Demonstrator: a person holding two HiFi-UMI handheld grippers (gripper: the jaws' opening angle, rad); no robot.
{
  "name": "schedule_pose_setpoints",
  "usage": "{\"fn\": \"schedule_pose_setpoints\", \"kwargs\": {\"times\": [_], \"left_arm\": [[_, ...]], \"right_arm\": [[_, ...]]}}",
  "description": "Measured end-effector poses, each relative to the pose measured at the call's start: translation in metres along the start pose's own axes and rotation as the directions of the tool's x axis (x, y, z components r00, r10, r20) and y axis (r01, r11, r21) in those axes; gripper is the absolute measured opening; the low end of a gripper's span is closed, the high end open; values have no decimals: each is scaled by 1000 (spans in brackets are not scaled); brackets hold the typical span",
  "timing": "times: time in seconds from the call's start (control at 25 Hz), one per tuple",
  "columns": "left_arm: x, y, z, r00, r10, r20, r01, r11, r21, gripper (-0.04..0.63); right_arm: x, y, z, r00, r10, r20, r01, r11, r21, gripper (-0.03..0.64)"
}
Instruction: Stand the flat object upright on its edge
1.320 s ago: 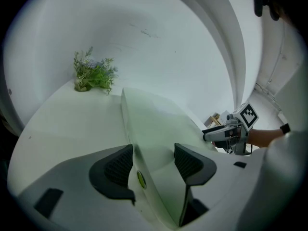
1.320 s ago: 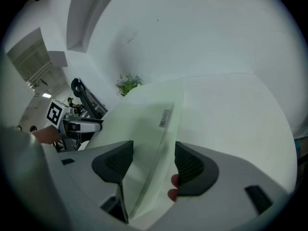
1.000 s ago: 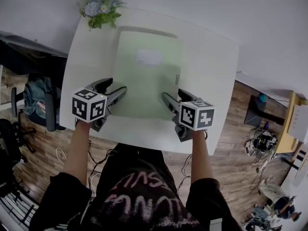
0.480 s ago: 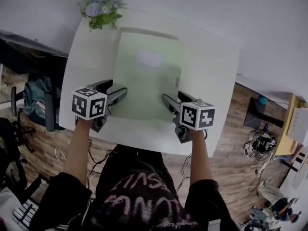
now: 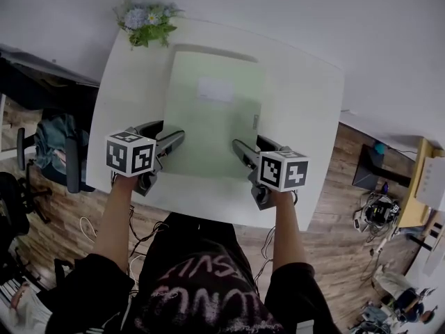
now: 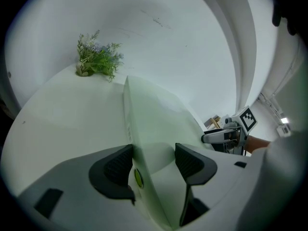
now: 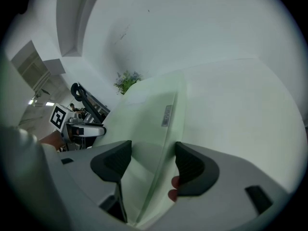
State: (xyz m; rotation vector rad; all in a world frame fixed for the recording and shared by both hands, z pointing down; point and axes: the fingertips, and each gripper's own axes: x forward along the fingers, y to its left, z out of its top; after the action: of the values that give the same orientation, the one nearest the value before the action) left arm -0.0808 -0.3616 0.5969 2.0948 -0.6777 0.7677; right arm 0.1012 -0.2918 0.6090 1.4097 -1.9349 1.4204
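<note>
On the white round-cornered table (image 5: pixel 306 103) lies the large pale green flat board (image 5: pixel 215 124), its side edges between the parted, unclamped jaws of the left gripper (image 6: pixel 153 163) and right gripper (image 7: pixel 153 160), so tipping it could let it slip or topple; the small bunch of blue flowers (image 5: pixel 146 21) probably stands in a pot, too small to tell.

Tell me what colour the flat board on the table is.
The flat board is pale green with a small white label, clearest in the head view.
</note>
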Motion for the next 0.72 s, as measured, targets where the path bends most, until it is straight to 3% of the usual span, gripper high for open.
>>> {"fn": "schedule_pose_setpoints", "kwargs": {"times": [0.36,0.72], "left_arm": [[-3,-7,4,1000,9,23,-10,998,58,284],[-16,-16,21,995,16,102,-32,988,153,282]], "right_arm": [[-5,3,2,1000,-11,11,12,999,-47,278],[-19,13,19,992,-56,112,73,984,-159,278]]}}
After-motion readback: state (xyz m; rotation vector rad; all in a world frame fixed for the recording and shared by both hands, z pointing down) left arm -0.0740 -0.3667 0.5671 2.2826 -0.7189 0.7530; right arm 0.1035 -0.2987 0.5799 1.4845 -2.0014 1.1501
